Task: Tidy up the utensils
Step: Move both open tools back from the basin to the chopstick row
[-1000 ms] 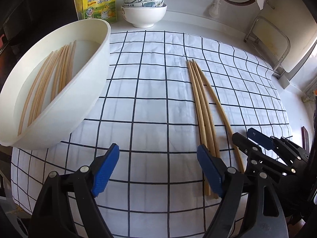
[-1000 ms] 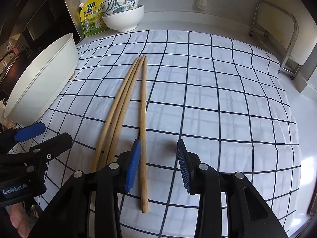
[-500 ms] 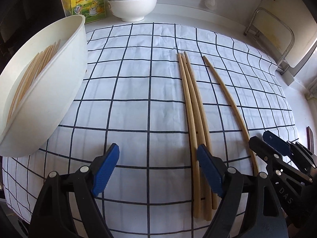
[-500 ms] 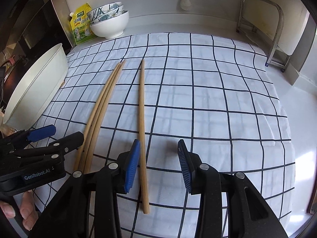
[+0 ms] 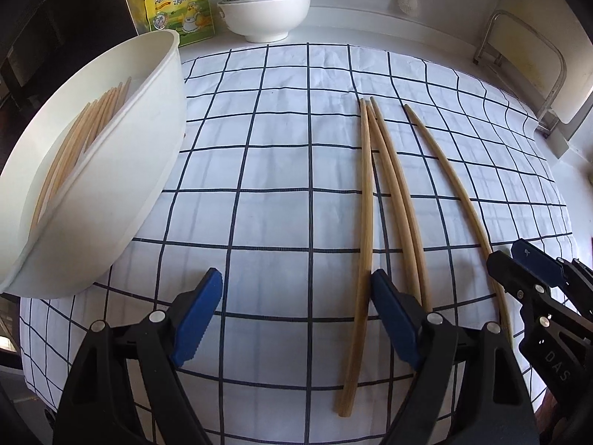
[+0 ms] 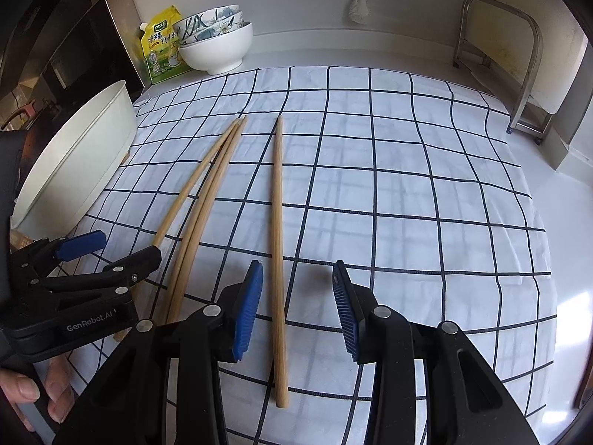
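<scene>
Three wooden chopsticks (image 5: 385,185) lie close together on the checked cloth (image 5: 278,148), and a single chopstick (image 5: 452,193) lies apart to their right. My left gripper (image 5: 294,315) is open wide low over the cloth; the leftmost chopstick runs just inside its right pad, untouched. My right gripper (image 6: 296,313) is open around the single chopstick (image 6: 278,259), with neither pad touching it. The three chopsticks (image 6: 207,193) fan out to its left, beside my left gripper (image 6: 111,250). My right gripper (image 5: 537,270) shows at the right edge. A white basin (image 5: 148,170) at left holds several more chopsticks (image 5: 74,148).
Stacked bowls (image 5: 267,11) and a yellow seasoning pouch (image 5: 178,11) stand at the back against the wall. A metal rack (image 5: 519,55) stands at the back right. The basin (image 6: 81,163) overhangs the cloth's left edge. A person's fingers (image 6: 22,396) hold the left gripper's handle.
The single chopstick now lies apart from the other three; one second ago its far tip touched them. The left wrist view has shifted right, leaving the basin further left.
</scene>
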Available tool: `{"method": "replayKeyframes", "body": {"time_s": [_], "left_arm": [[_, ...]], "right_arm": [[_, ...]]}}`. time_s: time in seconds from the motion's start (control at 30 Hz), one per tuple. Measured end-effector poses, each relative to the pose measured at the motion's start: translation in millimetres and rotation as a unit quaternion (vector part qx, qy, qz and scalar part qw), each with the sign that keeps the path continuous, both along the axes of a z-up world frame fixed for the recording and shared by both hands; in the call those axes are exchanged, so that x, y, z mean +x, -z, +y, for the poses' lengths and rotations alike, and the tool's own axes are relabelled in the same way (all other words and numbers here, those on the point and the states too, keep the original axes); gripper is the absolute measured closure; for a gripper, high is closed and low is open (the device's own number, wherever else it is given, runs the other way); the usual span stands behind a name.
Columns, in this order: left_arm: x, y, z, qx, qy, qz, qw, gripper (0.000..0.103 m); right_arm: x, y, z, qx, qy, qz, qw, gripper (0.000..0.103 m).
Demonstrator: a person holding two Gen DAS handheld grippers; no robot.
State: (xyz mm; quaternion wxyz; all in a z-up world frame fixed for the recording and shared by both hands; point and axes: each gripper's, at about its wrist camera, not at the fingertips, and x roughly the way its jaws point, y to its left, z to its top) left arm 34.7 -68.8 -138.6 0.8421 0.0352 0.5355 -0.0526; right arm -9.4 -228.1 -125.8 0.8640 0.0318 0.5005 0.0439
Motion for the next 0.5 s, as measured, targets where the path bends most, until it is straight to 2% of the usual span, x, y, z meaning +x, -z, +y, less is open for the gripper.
{"method": "replayKeyframes", "body": {"time_s": [0.13, 0.27, 0.4, 0.5], "left_arm": [[9, 3, -2, -0.006, -0.009, 0.010, 0.9999, 0.015], [18, 4, -8, -0.003, -0.010, 0.001, 0.9999, 0.015], [19, 3, -14, 0.001, -0.005, -0.007, 1.0000, 0.024], [16, -1, -16, -0.002, -0.002, -0.007, 1.0000, 0.039]], "right_arm": [[6, 3, 3, -0.014, 0.000, -0.002, 1.000, 0.066], [11, 5, 8, -0.036, -0.006, -0.008, 0.999, 0.066], [14, 7, 14, -0.056, -0.015, -0.018, 0.998, 0.069], [14, 7, 18, -0.058, -0.023, -0.021, 0.998, 0.084]]}}
